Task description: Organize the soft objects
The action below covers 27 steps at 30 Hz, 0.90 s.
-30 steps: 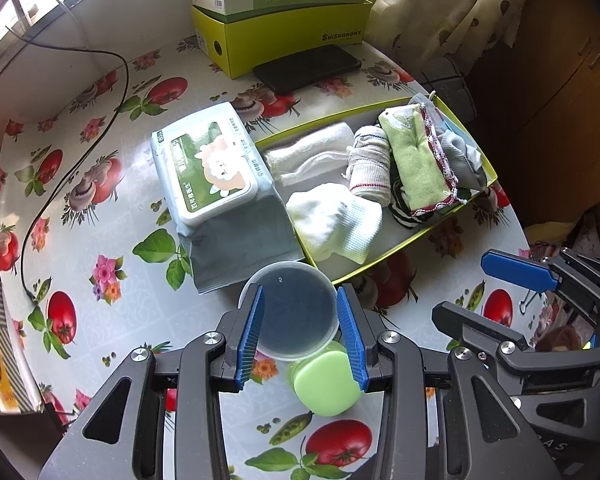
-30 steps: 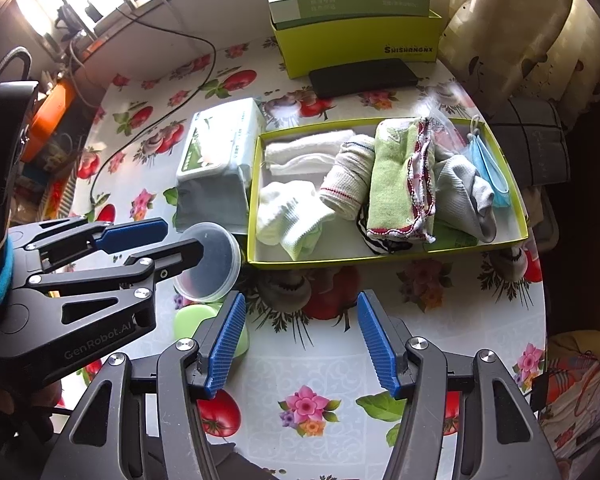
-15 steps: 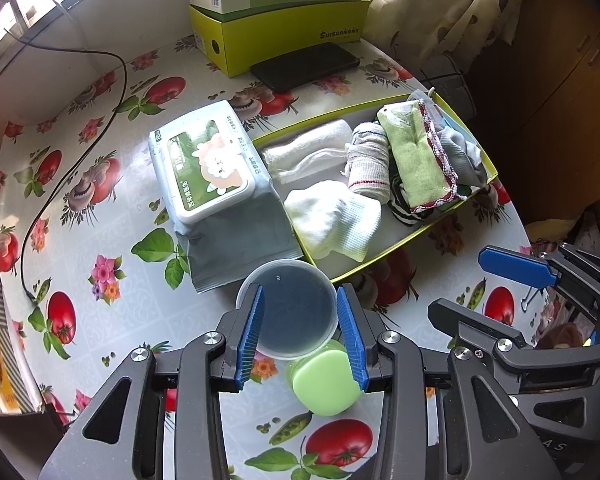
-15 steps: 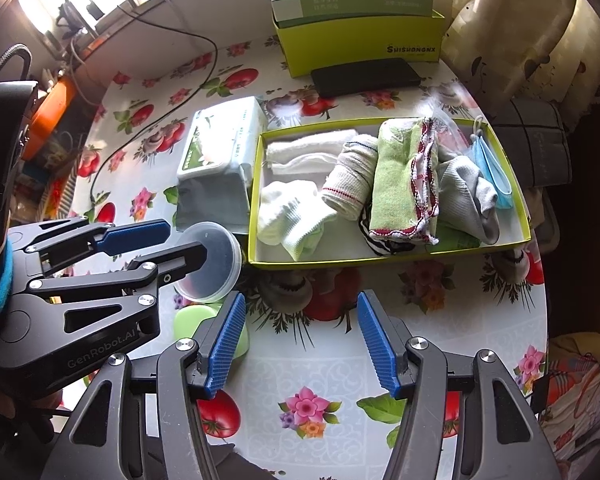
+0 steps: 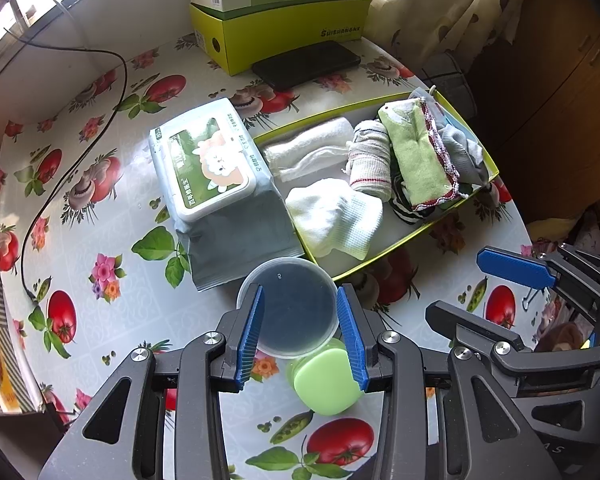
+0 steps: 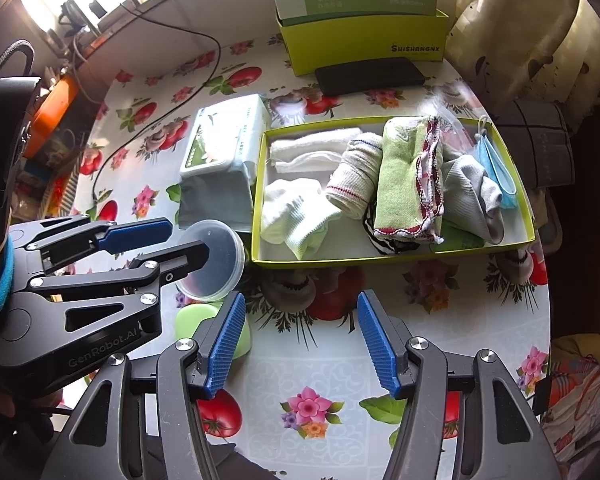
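A shallow yellow-green box tray (image 5: 400,240) (image 6: 380,258) holds the soft items. In it lie a white sock (image 5: 332,216), a rolled white towel (image 5: 308,148), a rolled striped sock (image 5: 370,164), a folded green cloth (image 5: 416,156), a grey sock (image 5: 460,148) and a blue face mask (image 6: 496,164). My left gripper (image 5: 300,292) (image 6: 188,238) hovers open over a clear round container (image 5: 292,312) left of the tray, without gripping it. Over the bare tablecloth in front of the tray, my right gripper (image 6: 301,298) (image 5: 456,282) is open and empty.
A pack of wet wipes (image 5: 208,168) lies against the tray's left side. A green rounded case (image 5: 324,384) sits beside the round container. At the back are a yellow box (image 5: 292,32) and a black phone (image 5: 306,64). A black cable (image 5: 72,152) crosses the left.
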Motion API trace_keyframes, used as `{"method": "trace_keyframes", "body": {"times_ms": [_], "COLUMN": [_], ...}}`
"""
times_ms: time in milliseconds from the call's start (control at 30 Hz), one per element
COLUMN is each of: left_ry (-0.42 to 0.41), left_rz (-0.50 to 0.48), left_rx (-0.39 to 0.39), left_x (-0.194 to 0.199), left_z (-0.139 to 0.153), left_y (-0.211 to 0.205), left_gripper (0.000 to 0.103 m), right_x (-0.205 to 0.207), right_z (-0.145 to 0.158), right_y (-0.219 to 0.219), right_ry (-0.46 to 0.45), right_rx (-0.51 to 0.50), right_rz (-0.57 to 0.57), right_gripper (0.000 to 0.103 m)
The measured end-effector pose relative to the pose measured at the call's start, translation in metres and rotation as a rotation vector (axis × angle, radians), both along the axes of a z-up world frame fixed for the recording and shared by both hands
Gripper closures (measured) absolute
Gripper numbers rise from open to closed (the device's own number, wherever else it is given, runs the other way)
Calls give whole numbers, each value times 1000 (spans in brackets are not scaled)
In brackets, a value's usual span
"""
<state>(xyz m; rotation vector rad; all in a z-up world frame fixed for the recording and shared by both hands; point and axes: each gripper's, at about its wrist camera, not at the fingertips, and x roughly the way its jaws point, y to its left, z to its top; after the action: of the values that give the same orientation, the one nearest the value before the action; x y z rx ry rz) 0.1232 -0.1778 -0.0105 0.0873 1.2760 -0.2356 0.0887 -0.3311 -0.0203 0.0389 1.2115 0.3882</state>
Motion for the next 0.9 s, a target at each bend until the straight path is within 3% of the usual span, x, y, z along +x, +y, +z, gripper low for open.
{"method": "trace_keyframes", "body": {"times_ms": [900], "left_ry": [9], "left_rz": [-21], "left_rx": [11], "left_x": [0], "left_z": [-6], "left_y": [-2], "left_gripper": [64], "right_x": [3], "right_z": [-3], "right_y": [-4], "right_ry": [1], "right_rx": [7], "right_rz": [2], "right_gripper": [44]}}
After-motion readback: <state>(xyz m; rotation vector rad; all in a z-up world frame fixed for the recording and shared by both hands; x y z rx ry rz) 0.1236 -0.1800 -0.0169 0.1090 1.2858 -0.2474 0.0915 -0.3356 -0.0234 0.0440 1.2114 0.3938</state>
